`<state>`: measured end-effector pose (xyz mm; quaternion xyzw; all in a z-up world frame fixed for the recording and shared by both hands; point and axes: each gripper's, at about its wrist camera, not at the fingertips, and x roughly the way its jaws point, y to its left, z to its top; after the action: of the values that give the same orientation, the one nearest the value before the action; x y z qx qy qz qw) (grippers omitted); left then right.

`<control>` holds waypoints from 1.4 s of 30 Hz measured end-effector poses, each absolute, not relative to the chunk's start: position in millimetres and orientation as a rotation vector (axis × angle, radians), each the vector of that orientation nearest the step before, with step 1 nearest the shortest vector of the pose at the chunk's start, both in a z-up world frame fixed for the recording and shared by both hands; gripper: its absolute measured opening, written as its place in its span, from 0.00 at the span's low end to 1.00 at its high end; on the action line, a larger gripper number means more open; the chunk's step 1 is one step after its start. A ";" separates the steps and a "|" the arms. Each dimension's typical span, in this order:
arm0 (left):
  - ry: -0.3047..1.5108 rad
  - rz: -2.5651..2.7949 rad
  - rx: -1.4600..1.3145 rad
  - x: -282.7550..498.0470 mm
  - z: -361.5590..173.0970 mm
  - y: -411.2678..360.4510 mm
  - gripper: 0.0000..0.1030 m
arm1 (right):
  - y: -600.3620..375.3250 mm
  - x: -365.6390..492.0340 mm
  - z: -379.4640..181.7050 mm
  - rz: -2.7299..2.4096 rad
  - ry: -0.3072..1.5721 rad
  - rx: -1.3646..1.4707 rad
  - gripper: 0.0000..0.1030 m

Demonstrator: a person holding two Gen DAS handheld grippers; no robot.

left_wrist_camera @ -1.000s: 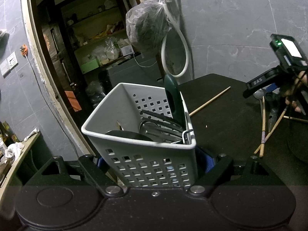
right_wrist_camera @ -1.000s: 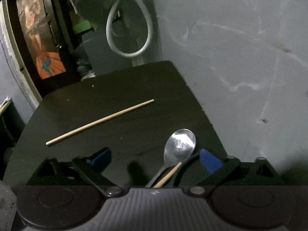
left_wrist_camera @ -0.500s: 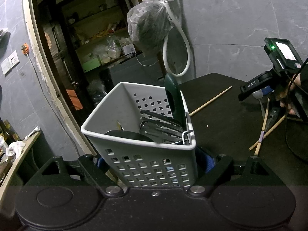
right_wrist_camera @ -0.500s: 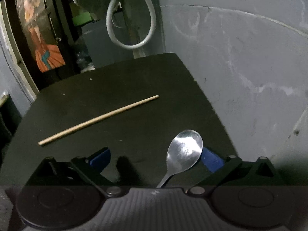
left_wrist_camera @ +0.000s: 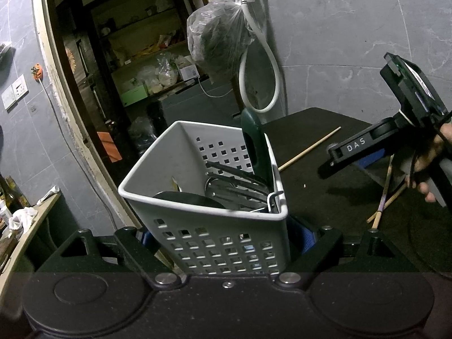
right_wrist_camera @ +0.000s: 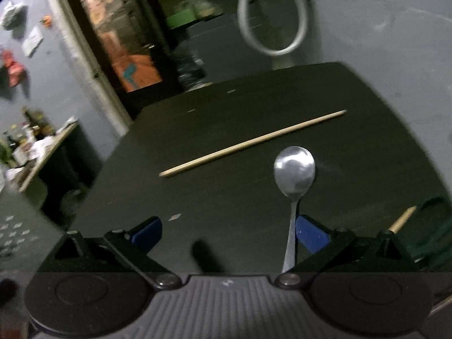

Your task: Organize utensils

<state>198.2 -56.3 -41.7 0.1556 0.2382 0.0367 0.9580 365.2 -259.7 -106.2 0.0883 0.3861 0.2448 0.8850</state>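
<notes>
**Honestly, that spoon could drop**

My right tool [right_wrist_camera: 228, 231] stands wide. The spoon [right_wrist_camera: 294, 169] only leans its handle on one pad above the counter [right_wrist_camera: 282, 93], so any swing may shed it. My left tool [left_wrist_camera: 226, 237] clamps the basket [left_wrist_camera: 180, 169]. A chopstick [right_wrist_camera: 254, 142] lies beyond.

A white perforated basket [left_wrist_camera: 209, 226] sits between the left gripper's [left_wrist_camera: 226, 237] fingers [left_wrist_camera: 306, 238], both pads against its sides, holding dark utensils and a green-handled tool [left_wrist_camera: 254, 144]. Off to the fingers' right, over the dark table [left_wrist_camera: 310, 180], the right gripper [left_wrist_camera: 364, 152] hovers above chopsticks [left_wrist_camera: 384, 197].
</notes>
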 end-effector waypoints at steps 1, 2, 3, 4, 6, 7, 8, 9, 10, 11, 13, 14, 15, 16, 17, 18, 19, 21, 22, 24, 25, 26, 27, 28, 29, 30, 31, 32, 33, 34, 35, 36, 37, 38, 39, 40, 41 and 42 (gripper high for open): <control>0.484 0.074 0.316 198.6 -41.6 -56.8 0.87 | -256.4 363.3 -103.8 0.540 0.809 0.183 0.99; 0.483 0.075 0.316 198.4 -41.6 -56.4 0.87 | -254.1 363.6 -101.0 0.548 0.801 0.174 0.99; 0.483 0.076 0.315 198.4 -41.6 -56.4 0.87 | -255.5 364.7 -97.7 0.543 0.786 0.164 0.99; 0.483 0.076 0.314 198.5 -41.6 -56.4 0.87 | -259.1 369.2 -94.4 0.530 0.775 0.153 0.99; 0.483 0.076 0.313 198.1 -41.7 -56.4 0.87 | -268.7 381.9 -91.1 0.498 0.770 0.147 0.99; 0.482 0.076 0.313 198.4 -41.8 -56.8 0.87 | -273.9 391.5 -90.4 0.486 0.774 0.147 0.99; 0.482 0.076 0.313 198.2 -41.7 -56.4 0.87 | -278.0 398.0 -90.9 0.487 0.785 0.145 0.98; 0.482 0.077 0.313 198.5 -41.6 -56.8 0.87 | -281.7 404.0 -91.4 0.494 0.796 0.138 0.97; 0.482 0.076 0.314 198.2 -41.9 -56.3 0.87 | -283.4 411.7 -91.9 0.505 0.812 0.125 0.96; 0.482 0.076 0.314 198.1 -41.8 -56.2 0.87 | -283.4 417.3 -92.8 0.517 0.825 0.113 0.96; 0.483 0.076 0.315 198.3 -41.9 -56.3 0.87 | -280.9 423.2 -95.8 0.556 0.843 0.092 0.93; 0.483 0.075 0.316 198.3 -41.8 -56.5 0.87 | -277.3 425.3 -96.3 0.578 0.845 0.077 0.92; 0.483 0.076 0.316 198.3 -41.8 -56.8 0.87 | -272.5 426.0 -96.7 0.597 0.847 0.057 0.92; 0.484 0.077 0.316 198.8 -41.7 -57.4 0.87 | -266.1 427.2 -96.7 0.616 0.847 0.028 0.92; 0.483 0.076 0.316 198.3 -41.8 -56.8 0.87 | -261.3 427.5 -96.5 0.631 0.844 -0.002 0.91; 0.484 0.077 0.315 198.3 -41.8 -56.9 0.87 | -255.7 429.3 -96.1 0.642 0.842 -0.037 0.90; 0.484 0.078 0.315 198.4 -41.8 -57.3 0.87 | -250.7 430.9 -95.3 0.648 0.838 -0.067 0.87; 0.485 0.079 0.313 198.2 -41.8 -57.0 0.87 | -243.4 433.5 -94.4 0.660 0.829 -0.108 0.80; 0.485 0.079 0.313 198.1 -41.8 -57.1 0.87 | -240.1 432.9 -93.4 0.666 0.824 -0.123 0.76; 0.485 0.080 0.311 198.0 -42.0 -56.3 0.87 | -233.5 432.6 -92.6 0.676 0.817 -0.157 0.68; 0.485 0.081 0.310 198.1 -42.0 -56.4 0.87 | -230.3 429.6 -92.4 0.686 0.810 -0.184 0.61; 0.484 0.081 0.310 197.9 -41.8 -56.2 0.87 | -228.7 426.9 -92.1 0.697 0.805 -0.203 0.57; 0.484 0.082 0.309 197.9 -41.9 -56.4 0.87 | -228.9 422.8 -91.4 0.708 0.801 -0.215 0.48; 0.484 0.082 0.309 197.8 -42.0 -56.5 0.87 | -229.0 420.4 -90.3 0.716 0.799 -0.224 0.37; 0.484 0.082 0.309 197.8 -42.0 -56.5 0.87 | -229.0 421.2 -89.8 0.719 0.798 -0.228 0.32; 0.484 0.082 0.309 197.8 -42.0 -56.4 0.87 | -229.6 419.4 -88.7 0.719 0.798 -0.229 0.24; 0.484 0.082 0.310 197.8 -42.0 -56.5 0.87 | -230.2 417.3 -87.9 0.721 0.800 -0.225 0.18; 0.484 0.081 0.310 197.8 -42.0 -56.5 0.87 | -230.3 415.8 -87.3 0.725 0.803 -0.219 0.16; 0.484 0.081 0.310 197.9 -42.0 -56.5 0.87 | -231.8 414.7 -87.5 0.727 0.805 -0.216 0.12; 0.484 0.081 0.310 198.0 -42.0 -56.7 0.87 | -231.2 413.3 -87.6 0.733 0.806 -0.214 0.08; 0.484 0.081 0.310 198.0 -42.0 -56.6 0.87 | -230.4 411.9 -87.7 0.737 0.803 -0.217 0.04; 0.484 0.081 0.310 197.9 -42.0 -56.5 0.87 | -229.3 410.3 -88.1 0.738 0.801 -0.224 0.00; 0.484 0.081 0.309 197.9 -42.0 -56.5 0.87 | -227.6 408.5 -88.6 0.737 0.796 -0.235 0.00; 0.484 0.081 0.309 198.0 -42.0 -56.6 0.87 | -226.8 406.1 -88.3 0.738 0.788 -0.244 0.00; 0.484 0.081 0.309 198.0 -42.0 -56.6 0.87 | -226.1 403.6 -88.0 0.742 0.782 -0.251 0.00; 0.484 0.081 0.309 198.0 -42.0 -56.6 0.87 | -224.5 402.0 -88.1 0.749 0.781 -0.254 0.00; 0.484 0.082 0.309 198.0 -42.1 -56.5 0.87 | -223.7 400.2 -88.2 0.755 0.784 -0.257 0.00; 0.484 0.081 0.309 198.0 -42.0 -56.7 0.87 | -222.8 399.3 -88.6 0.756 0.787 -0.260 0.02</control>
<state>198.0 -56.7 -42.0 0.1523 0.2386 0.0400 0.9583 399.3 -222.8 -88.6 -0.1235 0.3732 0.3586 0.8467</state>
